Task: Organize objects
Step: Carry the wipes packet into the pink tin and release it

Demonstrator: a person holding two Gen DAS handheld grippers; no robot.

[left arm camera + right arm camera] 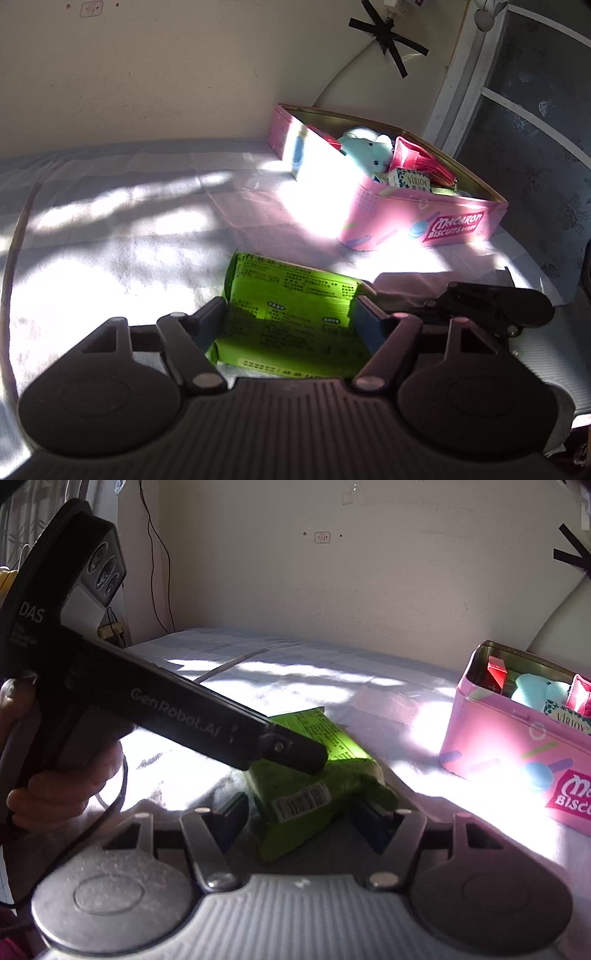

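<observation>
Left gripper (291, 317): nearest our left wrist camera, our jaws stand partly open astride the green packet (291, 314). Both pads sit right against its long sides, but we cannot tell whether they press on it.
Person's hand (55, 790): at the far left of our right wrist view, it is wrapped round the handle of the left gripper's black body, which reaches in slantwise with one finger lying across the top of the packet.
Green packet: it lies flat on the pale cloth (110, 221), printed side up in the left view. In the right view a barcode label shows on its near end and its wrapper looks crumpled.
Right gripper (301, 812): our jaws are partly open with the packet's near end between them. The right pad looks to be up against the wrapper and the left pad stands a little clear, so we cannot tell whether there is a grip.
Cloth: it is patched with bright sun and shadow, and it runs back to a cream wall (166, 74).
Pink biscuit tin (388, 214): it stands open to the right, well apart from the packet. Inside are a teal plush toy (364, 147), red pouches (417, 158) and a small white-and-green box (412, 181).
</observation>
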